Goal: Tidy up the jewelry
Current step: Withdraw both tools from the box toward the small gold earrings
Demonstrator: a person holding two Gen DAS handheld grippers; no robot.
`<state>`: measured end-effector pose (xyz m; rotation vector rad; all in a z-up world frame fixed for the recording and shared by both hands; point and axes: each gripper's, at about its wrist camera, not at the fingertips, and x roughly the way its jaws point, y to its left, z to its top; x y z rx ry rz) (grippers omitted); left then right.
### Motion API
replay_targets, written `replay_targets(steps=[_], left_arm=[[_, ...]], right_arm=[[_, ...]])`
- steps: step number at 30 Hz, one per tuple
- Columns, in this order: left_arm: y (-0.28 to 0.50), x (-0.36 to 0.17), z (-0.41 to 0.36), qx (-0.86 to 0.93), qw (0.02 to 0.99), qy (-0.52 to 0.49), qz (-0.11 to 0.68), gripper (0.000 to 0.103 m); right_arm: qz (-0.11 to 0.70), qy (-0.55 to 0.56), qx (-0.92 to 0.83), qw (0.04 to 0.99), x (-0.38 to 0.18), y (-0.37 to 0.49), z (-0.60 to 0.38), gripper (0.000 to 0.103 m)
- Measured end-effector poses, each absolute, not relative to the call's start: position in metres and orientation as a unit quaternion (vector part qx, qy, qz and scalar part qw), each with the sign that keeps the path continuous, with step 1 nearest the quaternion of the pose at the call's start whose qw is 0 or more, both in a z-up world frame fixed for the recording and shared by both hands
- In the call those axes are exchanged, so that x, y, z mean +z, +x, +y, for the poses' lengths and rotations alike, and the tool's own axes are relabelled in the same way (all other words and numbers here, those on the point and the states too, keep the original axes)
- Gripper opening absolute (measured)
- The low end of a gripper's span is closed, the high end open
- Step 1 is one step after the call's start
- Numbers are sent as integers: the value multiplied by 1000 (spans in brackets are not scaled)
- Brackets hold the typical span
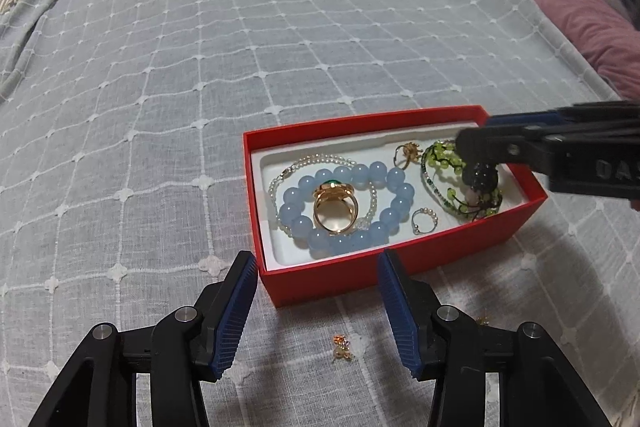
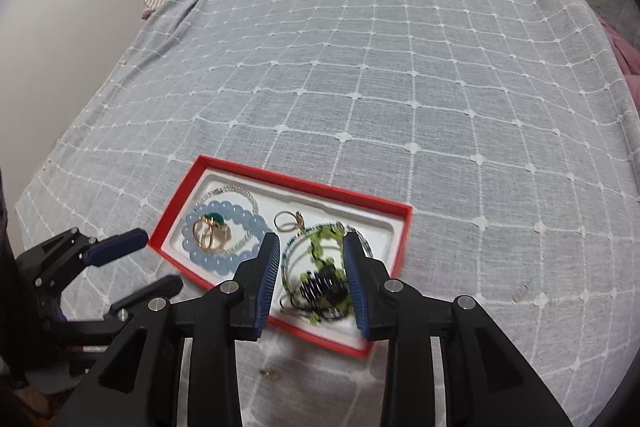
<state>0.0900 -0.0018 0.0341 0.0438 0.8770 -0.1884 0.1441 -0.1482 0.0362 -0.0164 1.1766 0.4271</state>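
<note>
Red box [image 1: 400, 267] on bed: bracelets, rings inside. Our right gripper [image 2: 310, 267] hangs unclenched over the dark bead [image 2: 320, 287], seemingly dropped. Left gripper [image 1: 318, 311] released; next, the earring [image 1: 342, 347] outside.

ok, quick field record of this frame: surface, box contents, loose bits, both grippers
surface: bedspread, grey-blue grid
box: red, white liner, open top
in box, left end: blue bracelet, pearl strand, gold ring inside the blue loop
in box, right end: green bracelet, small gold ring, small pearl ring, dark bead
loose: gold earring on the bedspread in front of the box
left gripper: open, nothing between fingers, before the box
right gripper: open, over the green bracelet, dark bead between fingers, unpinched
</note>
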Motion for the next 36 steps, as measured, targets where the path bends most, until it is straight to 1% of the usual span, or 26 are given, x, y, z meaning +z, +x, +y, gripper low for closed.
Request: replay_targets(steps=[4,6,11,20,26,36], left_arm=[[86,33,0,-93,897,10,432,62],[83,32,0,-92,896,7,435,64],[75,26,-1,-85,891,5,446,78],[60,12,1,-78,882,8,465,91],[52,0,2,-79,873,10,481,92],[42,-11,8,-83,869,21,486,92]], right_arm=[[545,-15,195,816,44,123,-157,52],[542,-20,194,818,46,113,-160,54],[538,-22,189,821,46,91,-168,58],[535,-22,181,825,32,63,-176,62],[537,-43,178,824,18,47,-174,63],[553,-86,183,808,-7,26,-169,63]])
